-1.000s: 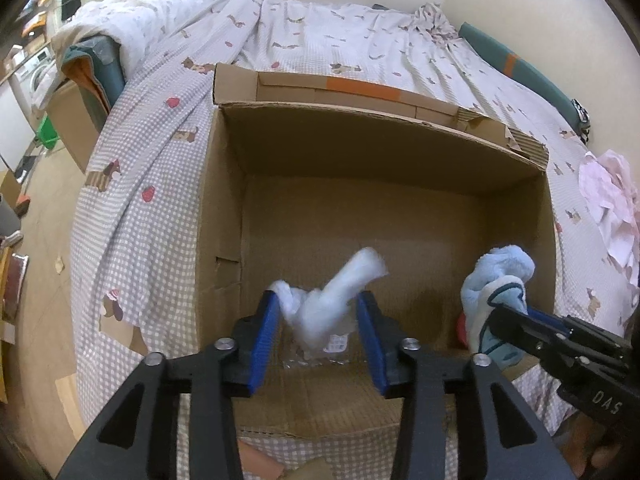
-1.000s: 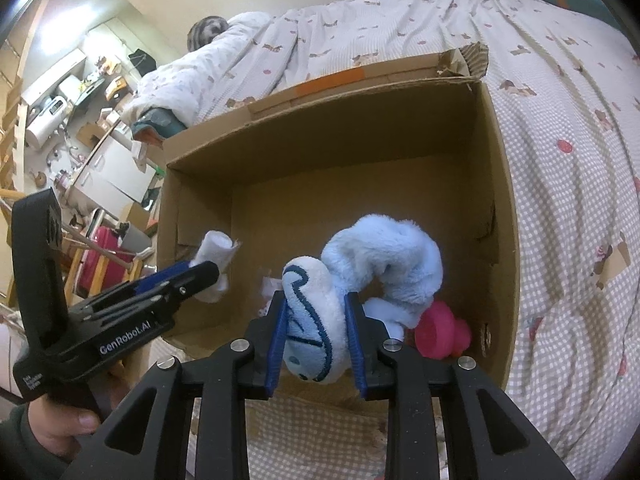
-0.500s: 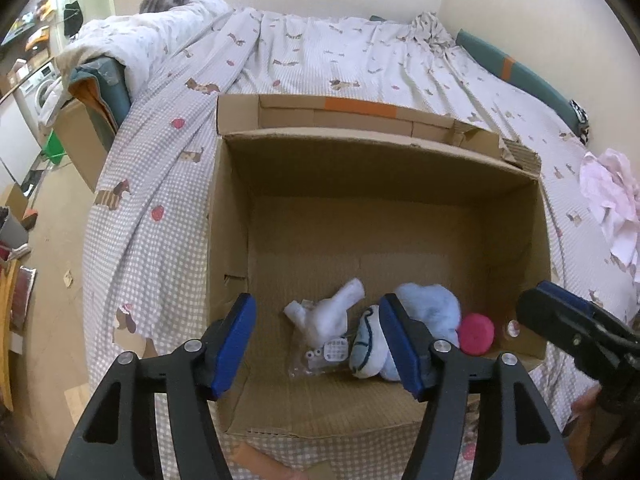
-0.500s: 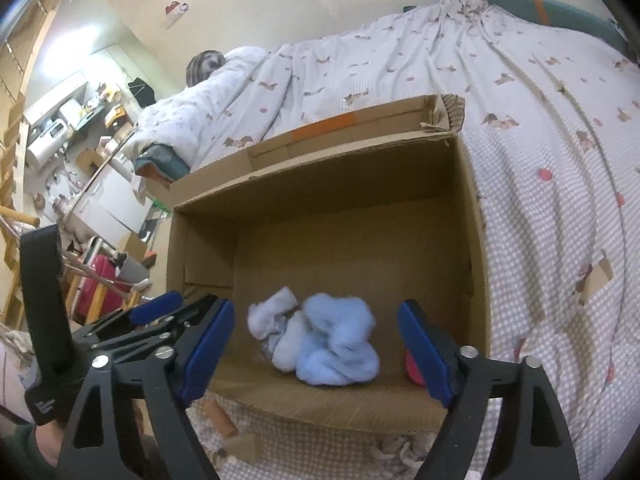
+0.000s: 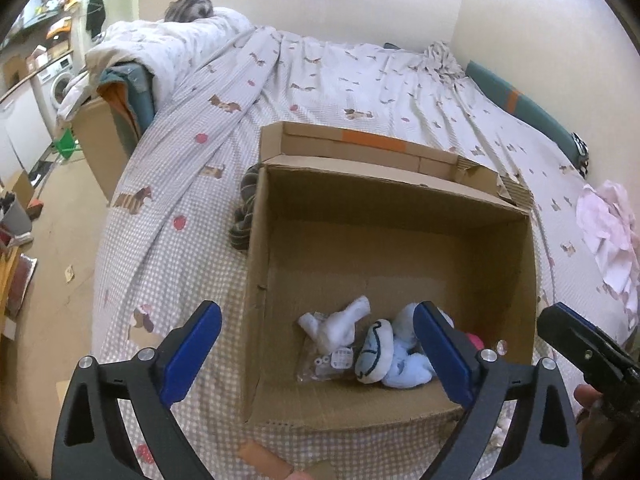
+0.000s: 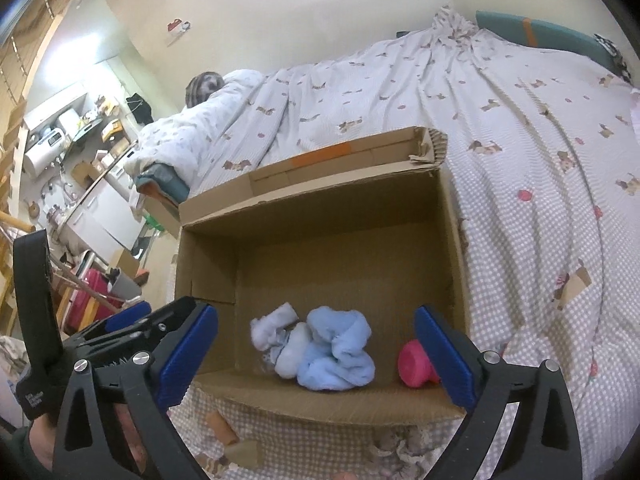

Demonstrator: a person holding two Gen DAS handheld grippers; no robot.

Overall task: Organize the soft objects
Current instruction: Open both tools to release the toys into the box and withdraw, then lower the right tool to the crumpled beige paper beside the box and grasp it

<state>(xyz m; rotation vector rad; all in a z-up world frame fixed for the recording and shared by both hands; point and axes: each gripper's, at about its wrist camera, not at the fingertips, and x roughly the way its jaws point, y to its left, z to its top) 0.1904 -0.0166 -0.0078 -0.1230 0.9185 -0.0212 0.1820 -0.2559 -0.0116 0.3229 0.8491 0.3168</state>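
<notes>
A brown corrugated cardboard box (image 5: 400, 240) is sitting open on a bed whose gingham sheet (image 5: 168, 280) is printed with small dogs and red dots; the box walls are looking matte and creased, with an orange tape strip on the far flap. Near the box's near wall, three soft things are lying bunched together on the cardboard floor. A pale blue plush toy (image 6: 340, 350) is showing a fluffy, towel-like pile, curled into a loose knot, with a white oval face stitched in dark blue visible from the left wrist view. A small white fabric piece (image 5: 338, 326), twisted and lumpy, is touching its left side, over a crinkled clear plastic bag (image 5: 320, 366). A smooth pink rounded object (image 6: 414, 368) is sitting just right of the plush, partly hidden behind a finger.

The left gripper (image 5: 320, 356) is hovering above the box's near-left corner, its blue-padded black jaws spreading wide and holding nothing. The right gripper (image 6: 318, 354) is likewise gaping wide over the near edge, empty, touching none of the contents.
</notes>
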